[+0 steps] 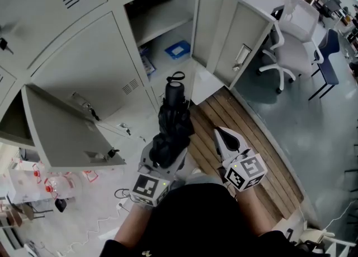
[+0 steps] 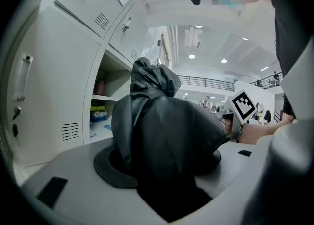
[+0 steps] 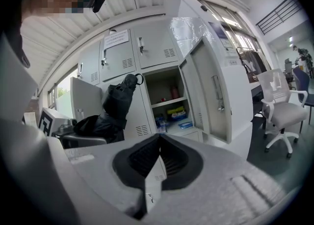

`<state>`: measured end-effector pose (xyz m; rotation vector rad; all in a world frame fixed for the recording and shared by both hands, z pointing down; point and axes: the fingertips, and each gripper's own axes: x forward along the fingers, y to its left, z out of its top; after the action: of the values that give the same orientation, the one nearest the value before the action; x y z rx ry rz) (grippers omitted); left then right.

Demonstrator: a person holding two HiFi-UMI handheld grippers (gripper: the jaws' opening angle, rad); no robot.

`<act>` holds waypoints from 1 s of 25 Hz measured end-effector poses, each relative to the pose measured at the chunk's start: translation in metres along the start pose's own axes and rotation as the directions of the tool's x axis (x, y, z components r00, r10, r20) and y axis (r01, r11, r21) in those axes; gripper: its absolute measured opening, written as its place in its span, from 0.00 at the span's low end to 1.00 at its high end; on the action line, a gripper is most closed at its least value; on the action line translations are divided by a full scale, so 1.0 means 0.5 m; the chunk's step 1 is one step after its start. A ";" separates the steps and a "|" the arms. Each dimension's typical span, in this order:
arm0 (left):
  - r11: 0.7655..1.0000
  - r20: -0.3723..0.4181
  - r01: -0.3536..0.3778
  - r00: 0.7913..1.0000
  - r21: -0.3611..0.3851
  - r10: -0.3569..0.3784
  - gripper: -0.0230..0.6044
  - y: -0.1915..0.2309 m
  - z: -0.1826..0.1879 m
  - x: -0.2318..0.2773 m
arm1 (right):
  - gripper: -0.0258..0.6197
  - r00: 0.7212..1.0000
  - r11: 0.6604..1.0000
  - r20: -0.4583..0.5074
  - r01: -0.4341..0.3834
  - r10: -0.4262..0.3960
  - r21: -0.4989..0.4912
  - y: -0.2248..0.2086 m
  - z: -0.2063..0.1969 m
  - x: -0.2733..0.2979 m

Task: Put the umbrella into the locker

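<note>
1. The left gripper point(image 1: 166, 158) holds a folded black umbrella point(image 1: 174, 117), fingers pinching its bundled fabric, the handle end aimed at the far open locker point(image 1: 159, 19).
2. The right gripper point(image 1: 222, 138), just to its right, is empty, fingers pressed together.
3. The locker door point(image 1: 224, 32) stands swung out to the right.
</note>
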<state>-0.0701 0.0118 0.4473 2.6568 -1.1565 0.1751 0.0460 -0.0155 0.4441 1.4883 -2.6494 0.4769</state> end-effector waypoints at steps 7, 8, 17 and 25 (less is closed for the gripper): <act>1.000 0.032 -0.031 0.999 0.000 0.031 0.46 0.011 0.024 0.101 | 0.04 1.000 1.000 0.003 -0.018 0.018 -0.007 -0.078 0.022 -0.023; 0.999 0.033 -0.036 0.999 0.006 0.036 0.46 0.011 0.029 0.114 | 0.04 1.000 1.000 0.006 -0.022 0.023 -0.009 -0.087 0.026 -0.025; 0.994 0.127 0.021 0.992 -0.104 -0.008 0.46 0.049 0.136 0.237 | 0.04 0.998 0.998 0.018 -0.055 0.055 -0.033 -0.127 0.062 -0.030; 0.927 0.267 0.122 0.963 -0.354 -0.025 0.46 0.148 0.231 0.345 | 0.04 0.999 0.999 0.029 -0.023 0.024 -0.037 -0.159 0.095 0.017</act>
<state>-0.0056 -0.1890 0.3835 2.4253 -1.0344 -0.3785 0.1128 -0.0752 0.4196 1.4668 -2.6856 0.4085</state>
